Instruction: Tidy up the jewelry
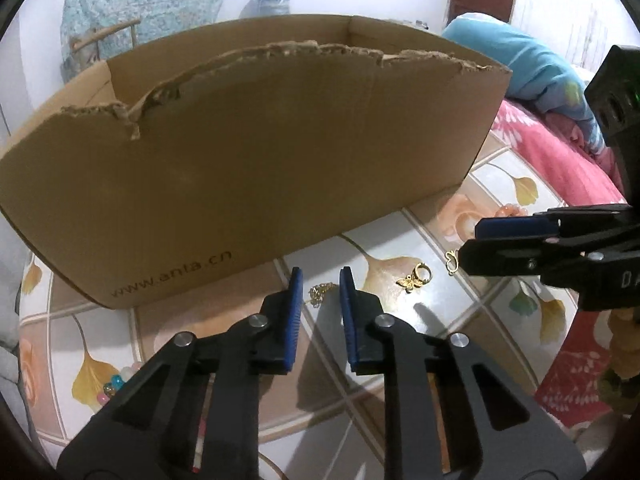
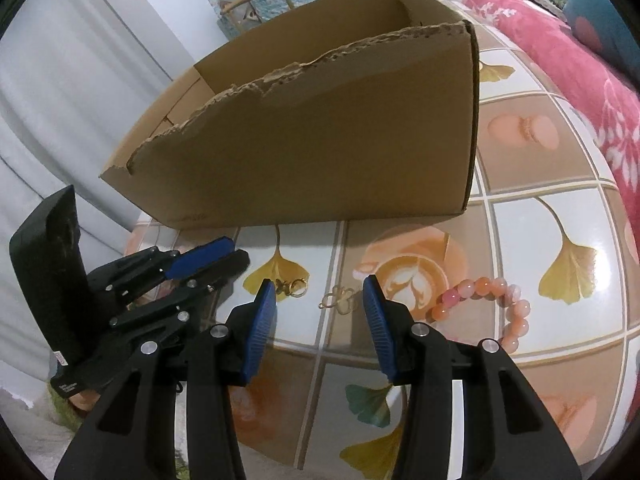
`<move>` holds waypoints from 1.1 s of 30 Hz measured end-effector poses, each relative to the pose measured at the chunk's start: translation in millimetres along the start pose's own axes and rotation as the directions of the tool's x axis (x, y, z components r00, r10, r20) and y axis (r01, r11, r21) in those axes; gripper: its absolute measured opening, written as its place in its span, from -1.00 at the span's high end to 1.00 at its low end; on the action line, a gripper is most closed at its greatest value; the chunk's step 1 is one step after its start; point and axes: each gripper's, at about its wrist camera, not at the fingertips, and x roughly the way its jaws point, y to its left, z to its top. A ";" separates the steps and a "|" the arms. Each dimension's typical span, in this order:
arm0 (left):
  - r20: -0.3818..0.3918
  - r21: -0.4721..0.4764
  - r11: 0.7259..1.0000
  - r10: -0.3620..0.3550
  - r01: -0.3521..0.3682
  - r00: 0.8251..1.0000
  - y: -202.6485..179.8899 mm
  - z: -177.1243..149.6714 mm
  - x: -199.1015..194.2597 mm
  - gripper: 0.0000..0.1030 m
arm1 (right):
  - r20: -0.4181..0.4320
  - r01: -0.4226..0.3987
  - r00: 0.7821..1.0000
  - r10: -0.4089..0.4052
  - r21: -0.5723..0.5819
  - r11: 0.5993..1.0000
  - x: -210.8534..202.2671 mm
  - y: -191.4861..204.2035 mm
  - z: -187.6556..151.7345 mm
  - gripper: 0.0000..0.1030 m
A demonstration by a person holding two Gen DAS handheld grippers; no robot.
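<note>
A torn cardboard box stands on the patterned table; it also shows in the right wrist view. My left gripper is open, low over the table, with a thin gold chain lying between its fingertips. A gold butterfly ring and a gold heart charm lie to its right. My right gripper is open over a gold charm. A gold ring lies by its left finger. A pink bead bracelet lies to the right. The right gripper also shows in the left view.
Coloured beads lie at the table's left edge. A red floral blanket and a blue pillow lie on a bed beyond the table's right side. The left gripper shows at the left of the right view.
</note>
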 end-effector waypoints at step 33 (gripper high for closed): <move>0.015 -0.003 0.999 0.053 -0.053 0.998 4.7 -27.6 -20.0 0.97 | -0.036 0.072 0.996 -0.078 -0.130 0.989 26.1 32.6 -2.7 0.44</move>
